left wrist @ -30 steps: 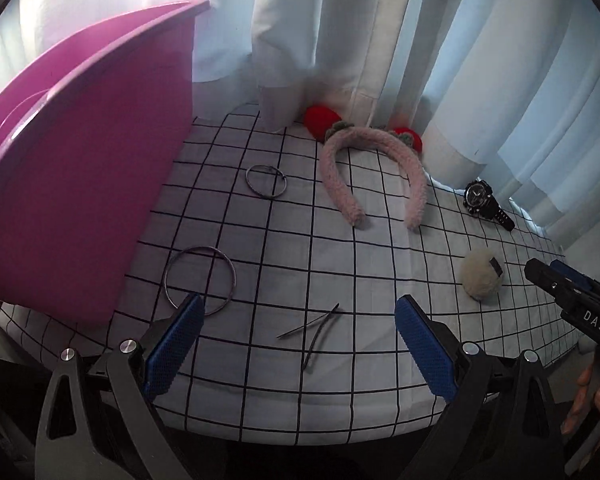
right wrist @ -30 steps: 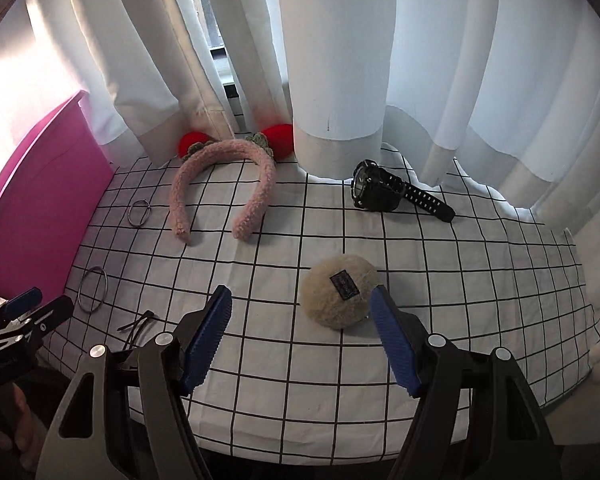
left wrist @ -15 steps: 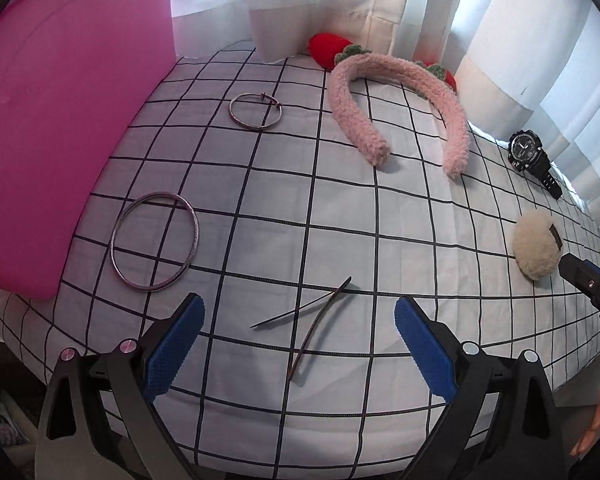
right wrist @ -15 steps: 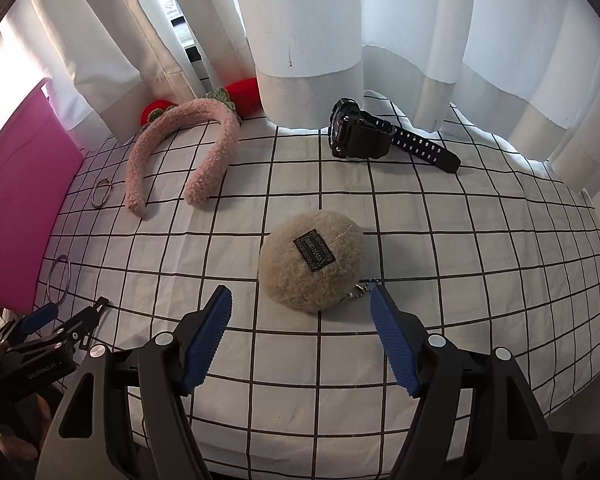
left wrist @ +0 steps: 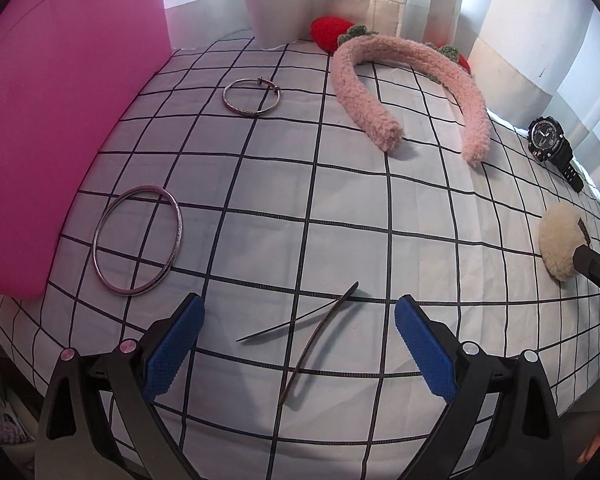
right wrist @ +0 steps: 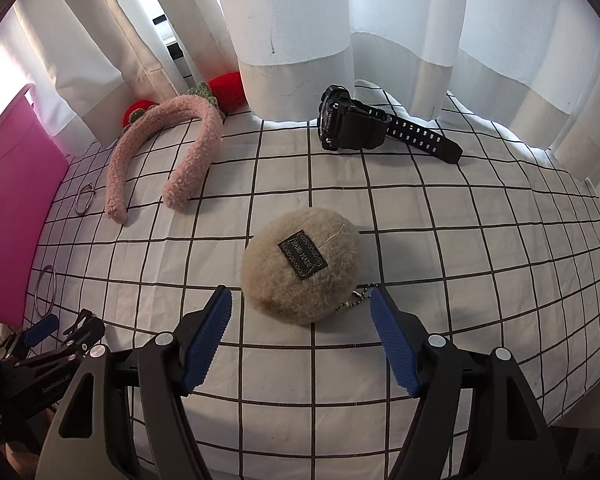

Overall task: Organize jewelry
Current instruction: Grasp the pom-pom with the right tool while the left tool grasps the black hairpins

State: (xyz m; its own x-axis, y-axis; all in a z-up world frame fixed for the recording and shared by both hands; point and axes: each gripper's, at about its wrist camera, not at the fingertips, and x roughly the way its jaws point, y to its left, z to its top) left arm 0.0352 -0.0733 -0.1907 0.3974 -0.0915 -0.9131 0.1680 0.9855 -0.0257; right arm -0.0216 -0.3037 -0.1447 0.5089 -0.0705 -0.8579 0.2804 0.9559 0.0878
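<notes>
I had left gripper (left wrist: 298, 334) jaws wide apart, nothing gripped, dark hair clip (left wrist: 316, 330) between them. Right gripper (right wrist: 300, 338) jaws equally wide, empty, fluffy pouch (right wrist: 302, 264) at 12. Bangle (left wrist: 138, 240) at 10, pink bin (left wrist: 56, 120) beyond, on checked desk (left wrist: 340, 208).

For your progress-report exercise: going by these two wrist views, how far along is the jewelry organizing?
Done: nothing; every piece lies loose on the checked cloth.
In hand: nothing. The left claw is open over the thin hair stick; the right claw is open before the fuzzy pom charm.
Left: large bangle, small bangle, pink headband, watch, all outside the pink bin.
</notes>
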